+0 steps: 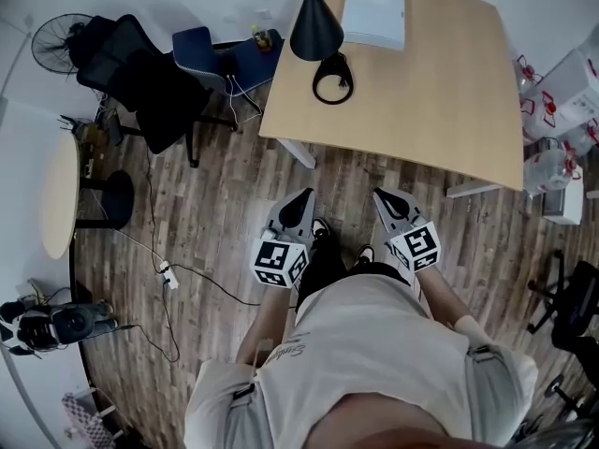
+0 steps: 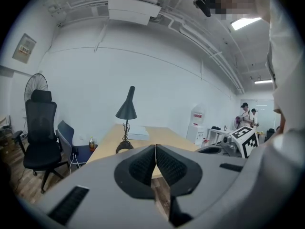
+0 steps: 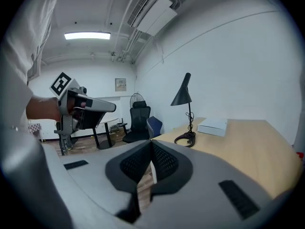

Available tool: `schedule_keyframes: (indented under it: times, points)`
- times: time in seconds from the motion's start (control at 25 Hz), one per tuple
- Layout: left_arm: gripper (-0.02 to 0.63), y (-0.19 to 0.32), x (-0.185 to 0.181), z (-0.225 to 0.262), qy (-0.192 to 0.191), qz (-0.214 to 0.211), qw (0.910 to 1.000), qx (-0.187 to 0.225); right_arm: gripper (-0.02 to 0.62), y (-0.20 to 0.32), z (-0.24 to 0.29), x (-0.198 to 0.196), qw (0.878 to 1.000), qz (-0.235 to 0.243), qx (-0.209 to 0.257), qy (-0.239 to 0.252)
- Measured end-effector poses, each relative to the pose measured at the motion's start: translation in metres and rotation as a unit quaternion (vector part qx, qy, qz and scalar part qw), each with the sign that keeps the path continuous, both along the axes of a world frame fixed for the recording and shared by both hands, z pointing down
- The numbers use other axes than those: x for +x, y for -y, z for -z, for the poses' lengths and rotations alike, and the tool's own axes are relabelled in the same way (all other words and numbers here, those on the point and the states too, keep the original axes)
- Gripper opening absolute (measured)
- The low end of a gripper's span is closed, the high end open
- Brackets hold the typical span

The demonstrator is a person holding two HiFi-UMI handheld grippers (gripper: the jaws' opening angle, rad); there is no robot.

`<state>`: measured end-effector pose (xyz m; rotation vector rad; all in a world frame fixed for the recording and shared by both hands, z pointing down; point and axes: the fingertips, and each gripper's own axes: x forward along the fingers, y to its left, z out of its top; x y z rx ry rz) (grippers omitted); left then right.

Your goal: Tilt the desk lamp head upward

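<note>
The black desk lamp stands at the desk's (image 1: 440, 101) near-left corner, its cone head (image 1: 315, 26) pointing down over a ring base (image 1: 332, 79). In the left gripper view the lamp (image 2: 127, 109) is far ahead; in the right gripper view the lamp (image 3: 183, 95) stands ahead to the right. Both grippers hang over the wooden floor, well short of the desk. My left gripper (image 1: 302, 197) is shut with nothing in it, pads pressed together (image 2: 155, 149). My right gripper (image 1: 383, 197) is likewise shut and empty (image 3: 151, 146).
A flat white box (image 1: 374, 17) lies on the desk behind the lamp. A black office chair (image 1: 140, 78), a blue chair (image 1: 211, 54) and a fan (image 1: 56, 40) stand left. A power strip (image 1: 167, 274) and cables lie on the floor. White boxes (image 1: 566, 87) sit right.
</note>
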<state>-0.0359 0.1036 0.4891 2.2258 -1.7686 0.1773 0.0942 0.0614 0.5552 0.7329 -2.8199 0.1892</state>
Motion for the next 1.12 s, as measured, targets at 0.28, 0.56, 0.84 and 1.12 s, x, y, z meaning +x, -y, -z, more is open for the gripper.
schedule_keyframes:
  times: [0.28,0.56,0.84,1.12]
  points:
    - [0.015,0.052,-0.028,0.014,-0.012,-0.044,0.9986,0.026,-0.005,0.038,0.008,-0.032,0.999,-0.034,-0.001,-0.006]
    - [0.015,0.096,-0.060,0.021,-0.019,-0.095,0.9950,0.023,-0.005,0.077,0.025,-0.069,0.998,-0.065,-0.001,-0.008]
    - [0.015,0.121,-0.095,0.016,-0.017,-0.145,0.9887,0.031,-0.005,0.095,0.019,-0.109,0.995,-0.097,0.005,-0.023]
    - [0.015,0.140,-0.112,0.018,-0.034,-0.152,0.9872,0.038,-0.005,0.100,0.009,-0.137,0.995,-0.100,-0.019,-0.020]
